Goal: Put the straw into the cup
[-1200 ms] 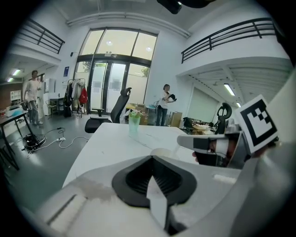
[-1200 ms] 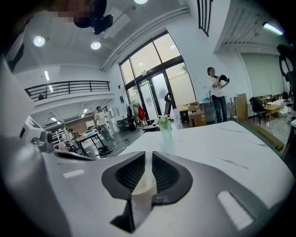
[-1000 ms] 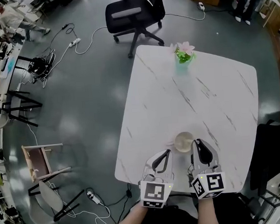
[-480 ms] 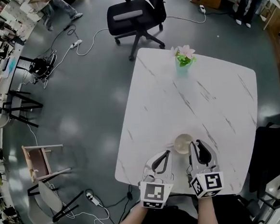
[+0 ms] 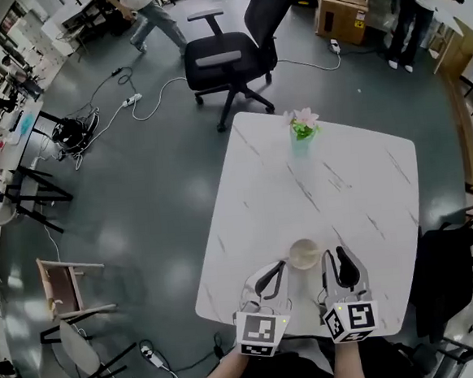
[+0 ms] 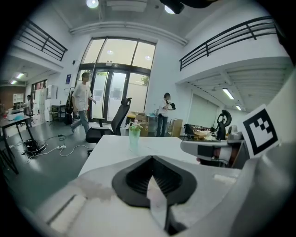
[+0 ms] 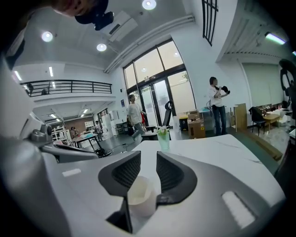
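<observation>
Right claw [image 7: 148,162] being opened wide; cup [image 7: 138,196] stands free between its jaws on counter [image 7: 208,148], so grip judged released. Left claw [image 6: 151,159] kept shut on thin pale straw [image 6: 155,199], identity presumed; insertion not yet done.

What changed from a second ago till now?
The right gripper is opening its jaws. The cup shows between them with no pad pressing on it, so it seems to have been let go. A person in the background walked on. The left gripper stays shut, and the cup and flower vase stay on the table.
</observation>
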A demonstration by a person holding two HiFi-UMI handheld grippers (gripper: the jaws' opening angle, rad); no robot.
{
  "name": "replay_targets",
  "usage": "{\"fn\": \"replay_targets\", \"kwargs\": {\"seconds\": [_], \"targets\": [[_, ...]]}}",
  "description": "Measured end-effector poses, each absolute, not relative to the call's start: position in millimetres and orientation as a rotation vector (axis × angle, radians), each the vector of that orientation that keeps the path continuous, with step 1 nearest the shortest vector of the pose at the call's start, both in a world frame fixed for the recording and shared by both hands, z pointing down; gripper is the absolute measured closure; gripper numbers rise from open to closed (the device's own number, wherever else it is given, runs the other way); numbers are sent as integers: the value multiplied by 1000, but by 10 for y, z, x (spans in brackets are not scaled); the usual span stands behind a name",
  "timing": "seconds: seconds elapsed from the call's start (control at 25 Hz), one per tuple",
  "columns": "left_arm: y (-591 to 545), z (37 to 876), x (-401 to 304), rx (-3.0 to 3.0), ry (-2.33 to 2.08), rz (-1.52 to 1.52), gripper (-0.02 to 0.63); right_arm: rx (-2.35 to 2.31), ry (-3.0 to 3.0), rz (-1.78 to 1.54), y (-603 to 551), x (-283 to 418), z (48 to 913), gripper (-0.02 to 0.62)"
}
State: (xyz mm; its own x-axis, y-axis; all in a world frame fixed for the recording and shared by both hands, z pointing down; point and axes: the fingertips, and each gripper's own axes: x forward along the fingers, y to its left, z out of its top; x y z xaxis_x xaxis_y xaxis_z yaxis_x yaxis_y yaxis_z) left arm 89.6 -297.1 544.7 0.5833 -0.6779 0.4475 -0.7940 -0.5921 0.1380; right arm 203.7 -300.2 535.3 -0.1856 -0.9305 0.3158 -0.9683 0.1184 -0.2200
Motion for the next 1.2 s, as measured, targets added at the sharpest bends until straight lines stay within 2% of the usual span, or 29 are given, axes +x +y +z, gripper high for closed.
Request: {"fn": "replay_targets", "kwargs": {"seconds": [0.2, 0.32, 0.48, 0.76, 1.2], "targets": [[-2994, 5081, 888, 2556, -1249, 417, 604, 1977, -2339, 507, -2900, 2012, 4979, 501], [-3008, 4855, 838, 2586, -1300, 359, 604, 1999, -2383, 463, -2829, 1959, 4786, 554], [-3038, 4560, 751, 2621, -1369, 276, 604, 2009, -2445, 407, -2782, 1866, 4569, 594], [-2990, 4124, 622, 2677, -1452, 186, 604, 2000, -2538, 324, -2757, 1739, 4157, 595], [-2905, 3975, 730, 2705, -1447, 140, 604, 2005, -2565, 293, -2675, 1766, 3971, 595]]}}
